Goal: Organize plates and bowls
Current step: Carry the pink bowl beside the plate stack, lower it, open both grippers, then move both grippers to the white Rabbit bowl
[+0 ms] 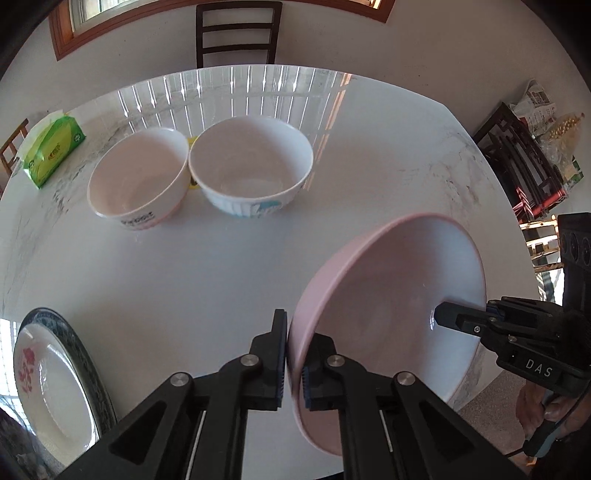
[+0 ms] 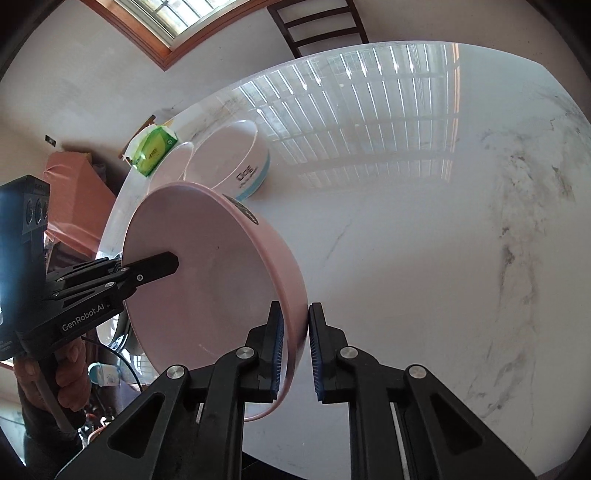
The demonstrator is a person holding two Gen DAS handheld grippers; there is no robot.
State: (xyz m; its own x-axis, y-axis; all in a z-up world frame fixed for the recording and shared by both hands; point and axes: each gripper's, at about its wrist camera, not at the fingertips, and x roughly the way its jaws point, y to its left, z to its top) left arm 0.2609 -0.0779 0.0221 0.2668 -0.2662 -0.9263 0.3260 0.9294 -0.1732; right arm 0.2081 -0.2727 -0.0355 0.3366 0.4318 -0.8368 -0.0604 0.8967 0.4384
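Note:
A large pink bowl hangs tilted above the white marble table, held by both grippers on opposite sides of its rim. My left gripper is shut on the near rim. My right gripper straddles the other rim; its left pad touches the wall and a small gap shows at the right pad. In the left wrist view its finger reaches inside the bowl. A pale pink bowl and a white ribbed bowl stand side by side further back. A floral plate lies at the near left.
A green tissue pack lies at the table's far left edge. A dark chair stands behind the table by the wall. Dark furniture and bags stand off to the right of the table.

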